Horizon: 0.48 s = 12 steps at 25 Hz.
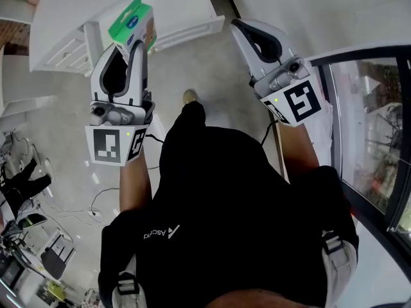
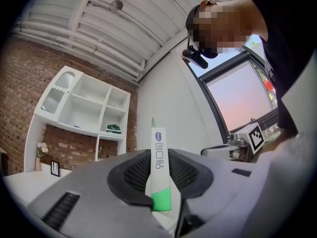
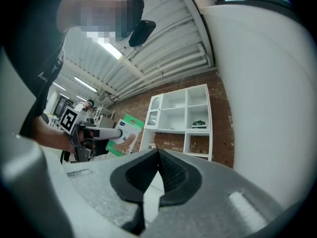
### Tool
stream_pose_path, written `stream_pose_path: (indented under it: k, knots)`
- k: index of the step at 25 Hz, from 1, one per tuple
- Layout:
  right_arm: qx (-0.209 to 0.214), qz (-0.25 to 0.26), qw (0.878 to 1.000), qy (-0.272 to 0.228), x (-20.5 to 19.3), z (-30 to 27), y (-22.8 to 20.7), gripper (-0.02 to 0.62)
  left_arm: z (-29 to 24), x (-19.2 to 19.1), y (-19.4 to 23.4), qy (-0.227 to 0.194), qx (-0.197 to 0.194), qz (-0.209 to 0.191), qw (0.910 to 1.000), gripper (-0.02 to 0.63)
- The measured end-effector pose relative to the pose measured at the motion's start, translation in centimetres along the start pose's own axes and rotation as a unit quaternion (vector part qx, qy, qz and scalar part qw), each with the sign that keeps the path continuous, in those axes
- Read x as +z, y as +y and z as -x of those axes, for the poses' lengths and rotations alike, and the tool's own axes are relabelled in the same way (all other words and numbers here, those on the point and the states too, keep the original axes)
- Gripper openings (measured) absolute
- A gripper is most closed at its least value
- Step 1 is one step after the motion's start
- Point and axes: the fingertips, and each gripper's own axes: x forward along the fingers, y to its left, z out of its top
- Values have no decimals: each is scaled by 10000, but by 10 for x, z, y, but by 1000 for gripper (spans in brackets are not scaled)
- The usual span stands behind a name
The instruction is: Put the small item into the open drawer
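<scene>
A flat green-and-white box (image 1: 133,22) is clamped in my left gripper (image 1: 130,42), which I hold up at chest height in front of a white cabinet (image 1: 77,5). In the left gripper view the box (image 2: 159,168) stands edge-on between the two dark pads, which press on both its sides. My right gripper (image 1: 240,25) is raised to the right of it, its jaws together and nothing in them; the right gripper view shows its tips (image 3: 158,151) meeting. That view also shows the box (image 3: 125,134) in the left gripper. I cannot make out an open drawer.
A white shelf unit (image 3: 184,117) with open cubbies stands against a brick wall. The panelled white fronts (image 1: 187,33) of the cabinet lie ahead of me. A glazed window wall (image 1: 372,127) runs along my right. Cables and gear (image 1: 26,191) clutter the floor at left.
</scene>
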Motion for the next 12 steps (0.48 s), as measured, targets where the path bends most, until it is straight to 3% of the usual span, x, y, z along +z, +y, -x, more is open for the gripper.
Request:
stream_pose_path:
  k: [8,12]
  knots:
    - [-389,5,9987,343,-43,-109,-73,2,-92,-55,88,334,-417,204,9984,94]
    - [-522,44,9973,512,-53,-132,-79,2,-110,-74,103,518,-651,300,9961,94]
